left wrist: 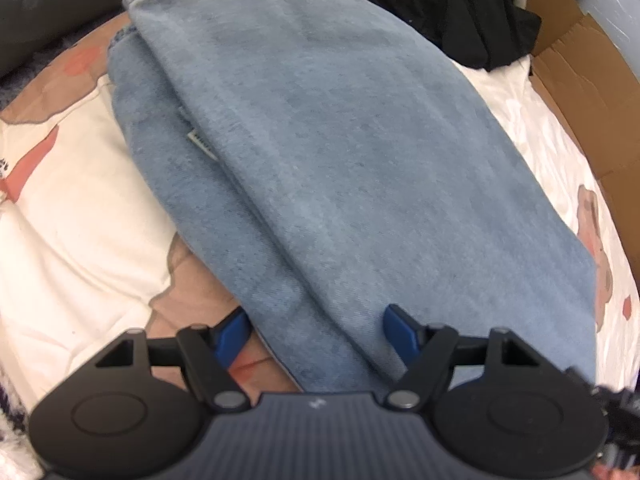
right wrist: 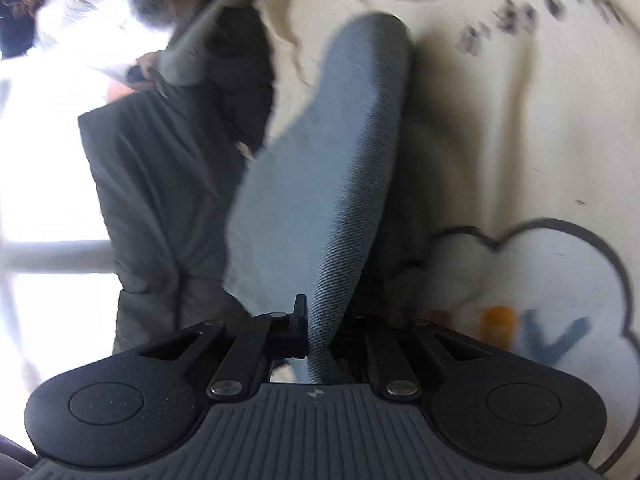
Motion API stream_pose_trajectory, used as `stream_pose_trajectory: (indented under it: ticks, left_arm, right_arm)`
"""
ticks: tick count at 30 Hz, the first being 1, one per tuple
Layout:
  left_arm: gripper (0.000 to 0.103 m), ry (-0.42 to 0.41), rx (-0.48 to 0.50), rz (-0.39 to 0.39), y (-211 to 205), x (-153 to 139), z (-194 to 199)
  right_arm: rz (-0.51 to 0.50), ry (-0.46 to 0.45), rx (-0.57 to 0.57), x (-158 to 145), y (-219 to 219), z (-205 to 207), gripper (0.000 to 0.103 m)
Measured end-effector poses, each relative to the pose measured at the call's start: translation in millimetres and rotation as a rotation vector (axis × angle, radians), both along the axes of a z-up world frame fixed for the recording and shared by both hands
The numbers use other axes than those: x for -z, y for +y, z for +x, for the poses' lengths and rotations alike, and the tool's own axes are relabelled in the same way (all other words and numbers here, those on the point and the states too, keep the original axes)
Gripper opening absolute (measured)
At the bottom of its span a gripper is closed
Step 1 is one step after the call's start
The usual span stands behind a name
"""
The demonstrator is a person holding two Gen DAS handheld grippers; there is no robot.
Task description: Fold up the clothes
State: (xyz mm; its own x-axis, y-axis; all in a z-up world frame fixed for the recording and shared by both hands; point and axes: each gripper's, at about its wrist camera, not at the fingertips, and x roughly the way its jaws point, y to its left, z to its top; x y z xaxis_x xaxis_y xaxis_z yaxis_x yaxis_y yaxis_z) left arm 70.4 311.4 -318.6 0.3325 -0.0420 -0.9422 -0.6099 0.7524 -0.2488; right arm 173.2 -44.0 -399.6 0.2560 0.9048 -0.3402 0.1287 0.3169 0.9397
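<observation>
The left gripper, black with blue-padded fingers, sits nearest the lens with its jaws spread wide; the near end of the folded cloth lies between the pads, one pad at its left edge and the other resting on top, and neither visibly presses it. The right gripper has its jaws pinched together on a thin ridge of the same fabric, which rises between them.

The cream bedspread printed with pink and tan cartoon shapes covers the bed beneath everything. On it lies the light blue denim garment, folded lengthwise into a long, thick slab that runs from the left gripper to the far side of the bed. Its surface is faded and smooth, a stitched hem crosses the far end, and a lower layer sticks out along the left side with a small pale label at the fold. A crumpled black garment lies beyond it, beside flattened brown cardboard.
</observation>
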Motion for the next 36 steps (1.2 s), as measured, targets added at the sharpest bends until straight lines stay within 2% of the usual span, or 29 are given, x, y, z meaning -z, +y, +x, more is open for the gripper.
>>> stream_pose_trajectory:
  ticks: [5,11,13,15,29,36]
  left_arm:
    - [0.075,-0.028,0.043,-0.004,-1,-18,5]
    - [0.075,-0.042,0.08,0.032,-9,-35,10]
    - [0.068,-0.049,0.089,0.066,-13,-41,11]
    - [0.068,-0.056,0.103,0.087,-16,-46,13]
    - [0.068,-0.109,0.154,0.093,-33,-58,40]
    - [0.065,-0.126,0.2,0.082,-36,-58,51]
  right_arm:
    - [0.016,-0.03,0.018,-29,-9,7,0.005]
    - [-0.013,-0.01,0.026,-37,-33,10,0.005]
    - [-0.019,-0.007,0.039,-41,-45,10,0.005]
    - [-0.023,-0.011,0.057,-45,-56,11,0.005]
    - [-0.165,-0.04,0.127,-92,-173,18,0.005]
    - [-0.218,-0.022,0.179,-100,-220,13,0.005]
